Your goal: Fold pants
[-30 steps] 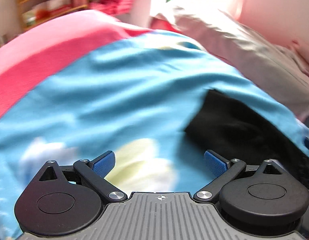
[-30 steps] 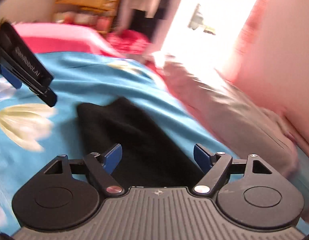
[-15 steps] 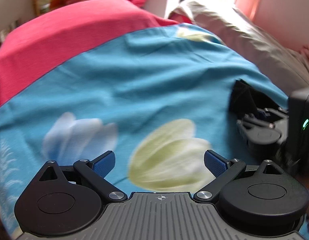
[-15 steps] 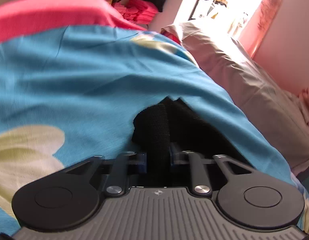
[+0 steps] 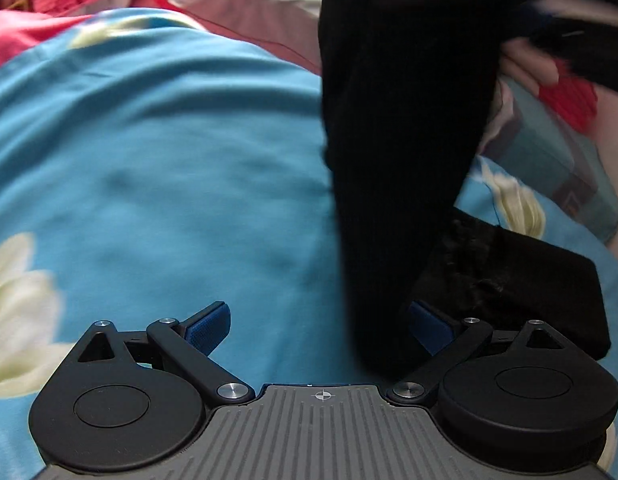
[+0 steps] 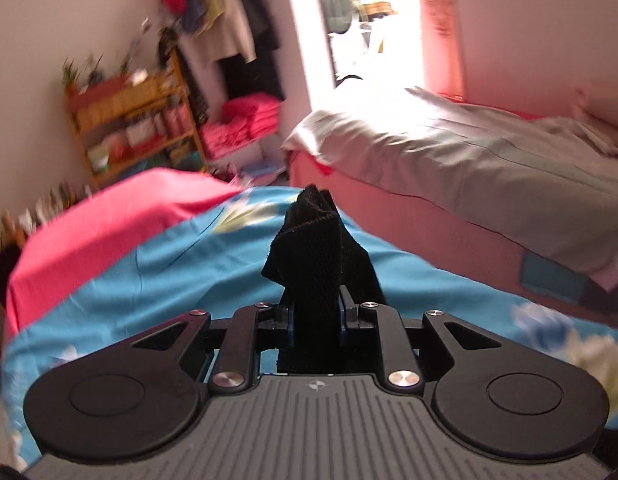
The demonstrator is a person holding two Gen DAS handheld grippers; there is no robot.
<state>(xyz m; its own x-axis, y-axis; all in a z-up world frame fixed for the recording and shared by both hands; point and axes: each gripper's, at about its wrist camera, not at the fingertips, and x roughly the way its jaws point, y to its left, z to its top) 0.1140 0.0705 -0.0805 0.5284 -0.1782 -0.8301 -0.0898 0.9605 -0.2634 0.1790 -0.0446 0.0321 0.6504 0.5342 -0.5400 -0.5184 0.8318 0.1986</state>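
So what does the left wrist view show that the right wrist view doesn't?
Left wrist only: the open left gripper, the black pants hanging down to a folded end on the bed, and a hand. Right wrist only: the right gripper shut on the pants' bunched fabric, and a wooden shelf. Both: the blue floral bedsheet.

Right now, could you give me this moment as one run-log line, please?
right gripper: shut on black pants | left gripper: open | pants: hanging over blue bedspread
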